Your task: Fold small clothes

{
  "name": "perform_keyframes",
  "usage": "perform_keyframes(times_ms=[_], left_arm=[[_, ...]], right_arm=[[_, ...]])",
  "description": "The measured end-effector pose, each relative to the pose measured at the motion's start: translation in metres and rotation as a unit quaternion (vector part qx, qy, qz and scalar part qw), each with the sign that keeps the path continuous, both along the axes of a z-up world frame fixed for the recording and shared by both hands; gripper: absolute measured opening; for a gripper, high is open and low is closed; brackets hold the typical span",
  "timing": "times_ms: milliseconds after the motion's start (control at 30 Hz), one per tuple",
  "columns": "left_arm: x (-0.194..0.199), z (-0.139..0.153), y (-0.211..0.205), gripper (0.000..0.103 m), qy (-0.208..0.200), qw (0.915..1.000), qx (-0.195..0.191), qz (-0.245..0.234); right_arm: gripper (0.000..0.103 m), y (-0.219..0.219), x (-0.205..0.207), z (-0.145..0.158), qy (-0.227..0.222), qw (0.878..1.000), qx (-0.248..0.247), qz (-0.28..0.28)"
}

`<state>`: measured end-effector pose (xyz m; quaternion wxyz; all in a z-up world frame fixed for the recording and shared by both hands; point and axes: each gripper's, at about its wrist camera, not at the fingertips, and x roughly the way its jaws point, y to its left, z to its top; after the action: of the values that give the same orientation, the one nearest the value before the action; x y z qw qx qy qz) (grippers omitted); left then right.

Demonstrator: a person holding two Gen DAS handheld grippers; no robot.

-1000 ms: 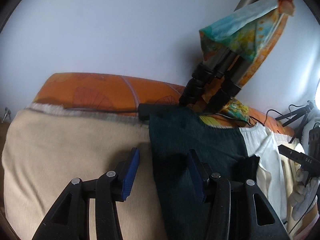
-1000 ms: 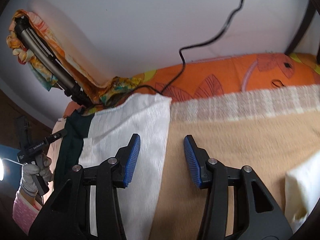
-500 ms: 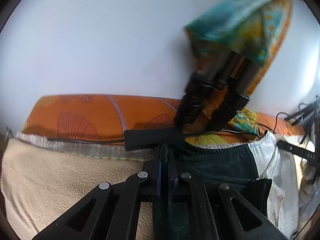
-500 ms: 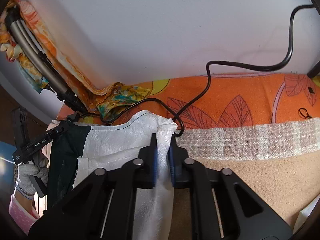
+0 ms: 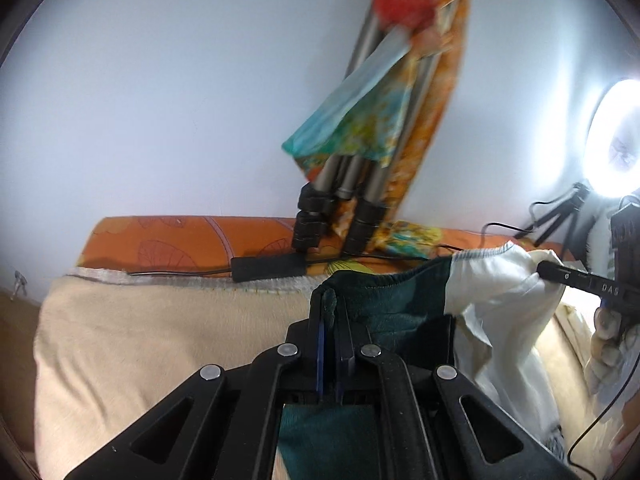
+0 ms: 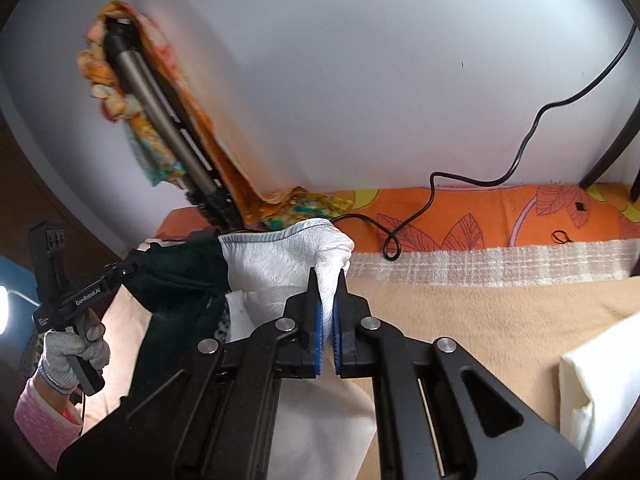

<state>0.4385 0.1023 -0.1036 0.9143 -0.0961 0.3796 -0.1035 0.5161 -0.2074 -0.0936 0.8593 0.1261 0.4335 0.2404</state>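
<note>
A small garment, dark green on one half (image 5: 396,300) and white on the other (image 6: 280,264), hangs between my two grippers above the beige blanket (image 5: 160,332). My left gripper (image 5: 330,304) is shut on the green top corner. My right gripper (image 6: 327,280) is shut on the white top corner. The right gripper shows at the right of the left wrist view (image 5: 576,280), and the left gripper, held in a gloved hand, shows at the left of the right wrist view (image 6: 92,292).
A folded tripod (image 5: 352,184) draped with colourful cloth leans on the wall behind the garment. A black cable (image 6: 480,176) and power brick (image 5: 268,268) lie on the orange sheet (image 6: 480,216). A ring light (image 5: 616,136) glows at right. A white pillow (image 6: 600,392) lies at right.
Both grippers went from open over the flat garment to shut on its top corners, then lifted them off the blanket.
</note>
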Motion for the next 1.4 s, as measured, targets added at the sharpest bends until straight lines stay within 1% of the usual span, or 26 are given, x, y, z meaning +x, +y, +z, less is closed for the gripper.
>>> perform_keyframes(times_ms=[100,233,367,433,533,700,867,967,1067,1133,1200,1267,1300,1400], left_arm=[[-0.026,0.011,-0.003,0.000,-0.008,1.0000,0.000,-0.002],[-0.066,0.025,0.006,0.000,-0.010,0.9999,-0.006,-0.013],[-0.110,0.031,0.000,0.000,-0.007,0.9996,-0.015,-0.024],[-0.131,0.032,-0.004,0.000,-0.007,0.9994,-0.011,-0.033],[-0.175,0.029,-0.004,0.000,-0.003,0.9990,-0.003,-0.044],[-0.228,0.002,-0.013,0.000,0.025,0.9976,0.017,-0.062],[-0.260,-0.014,-0.015,0.001,0.035,0.9966,0.037,-0.065],[-0.275,-0.018,-0.013,0.003,0.036,0.9962,0.046,-0.064],[-0.288,-0.018,-0.012,0.004,0.039,0.9945,0.059,-0.077],[-0.299,-0.017,-0.011,0.008,0.042,0.9929,0.069,-0.087],[-0.308,-0.013,-0.007,0.015,0.041,0.9928,0.072,-0.086],[-0.315,-0.007,0.001,0.019,0.038,0.9951,0.050,-0.076],[-0.318,-0.003,0.006,0.020,0.036,0.9966,0.032,-0.066],[-0.319,0.004,0.016,0.021,0.032,0.9984,-0.006,-0.047]], right_arm=[[0.005,-0.003,-0.028,0.017,-0.009,1.000,-0.006,0.009],[0.005,-0.004,-0.071,0.033,-0.016,0.999,-0.020,0.025],[0.005,-0.002,-0.119,0.038,-0.033,0.997,-0.052,0.044],[0.005,-0.004,-0.145,0.035,-0.034,0.997,-0.050,0.053],[0.005,-0.010,-0.182,0.026,-0.034,0.997,-0.039,0.059],[0.005,-0.016,-0.229,0.013,-0.034,0.996,-0.053,0.060],[0.005,-0.018,-0.260,0.006,-0.046,0.992,-0.087,0.074],[0.005,-0.023,-0.275,0.006,-0.056,0.990,-0.106,0.075],[0.012,-0.031,-0.292,0.006,-0.051,0.989,-0.105,0.096],[0.024,-0.034,-0.302,0.007,-0.050,0.986,-0.114,0.107],[0.028,-0.039,-0.308,0.009,-0.049,0.988,-0.103,0.106],[0.035,-0.045,-0.310,0.013,-0.046,0.991,-0.077,0.095],[0.043,-0.047,-0.308,0.015,-0.045,0.993,-0.067,0.086],[0.044,-0.046,-0.303,0.019,-0.038,0.997,-0.028,0.068]])
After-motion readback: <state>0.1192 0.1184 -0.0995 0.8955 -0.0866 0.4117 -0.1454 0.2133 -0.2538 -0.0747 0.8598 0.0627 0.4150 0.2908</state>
